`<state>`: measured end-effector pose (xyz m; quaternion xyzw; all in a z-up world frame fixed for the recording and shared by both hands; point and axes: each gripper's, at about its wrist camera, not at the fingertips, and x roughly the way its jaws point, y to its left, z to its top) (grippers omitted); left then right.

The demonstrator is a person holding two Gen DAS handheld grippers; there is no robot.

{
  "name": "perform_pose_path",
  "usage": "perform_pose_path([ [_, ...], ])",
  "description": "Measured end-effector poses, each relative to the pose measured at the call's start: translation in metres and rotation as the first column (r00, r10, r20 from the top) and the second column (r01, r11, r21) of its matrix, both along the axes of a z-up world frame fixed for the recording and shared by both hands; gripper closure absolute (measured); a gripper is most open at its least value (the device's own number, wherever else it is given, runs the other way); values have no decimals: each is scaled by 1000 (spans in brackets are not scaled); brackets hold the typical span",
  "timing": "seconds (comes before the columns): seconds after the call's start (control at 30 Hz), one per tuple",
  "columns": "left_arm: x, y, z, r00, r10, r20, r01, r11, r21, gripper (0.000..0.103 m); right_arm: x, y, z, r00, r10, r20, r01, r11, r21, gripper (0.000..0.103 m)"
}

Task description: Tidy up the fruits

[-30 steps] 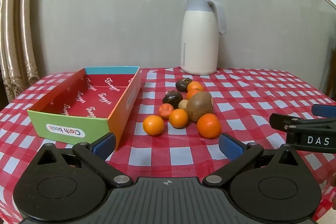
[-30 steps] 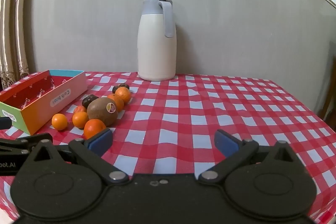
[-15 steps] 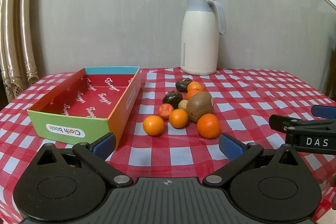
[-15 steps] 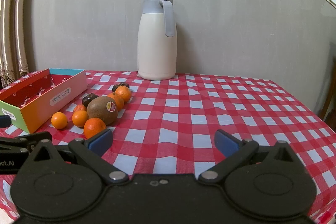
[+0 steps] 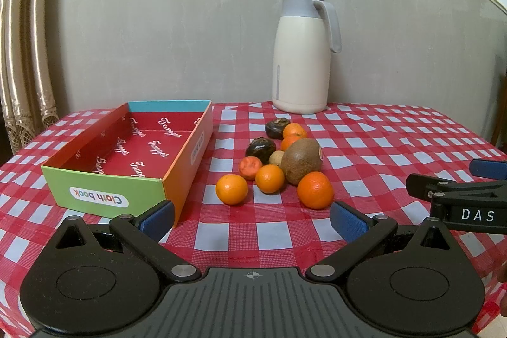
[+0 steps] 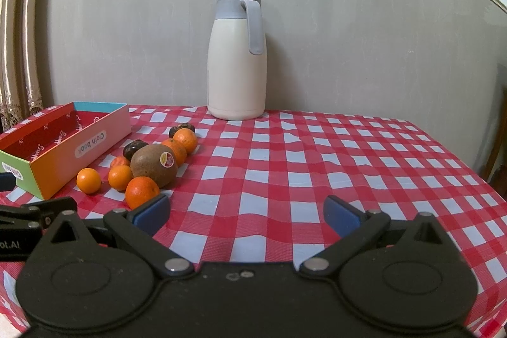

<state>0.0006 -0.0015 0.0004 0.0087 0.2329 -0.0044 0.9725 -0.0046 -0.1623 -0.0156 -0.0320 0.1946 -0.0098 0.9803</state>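
Nothing sorted yet. The cardboard box (image 5: 107, 189) stands bare at 10 o'clock in the left wrist view; the fruit cluster, kiwi (image 5: 301, 160) amid mandarins and dark fruits, lies on the checked tablecloth (image 5: 380, 148) at 12 o'clock, beside the box. Left gripper (image 5: 252, 219) and right gripper (image 6: 247, 213) both gape, holding nothing. All fruit remains to move.

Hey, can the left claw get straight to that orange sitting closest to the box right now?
Probably yes. The left claw is open, and the orange sits just ahead of it on bare tablecloth, apart from the box and the neighbouring fruit.
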Motion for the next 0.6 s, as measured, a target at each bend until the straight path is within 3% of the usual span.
perform_pose_path([
  [0.6,-1,0,1,1000,2,0,-2,1000,-2,0,0,0,-1,1000,1,-1,-1,1000,-2,0],
])
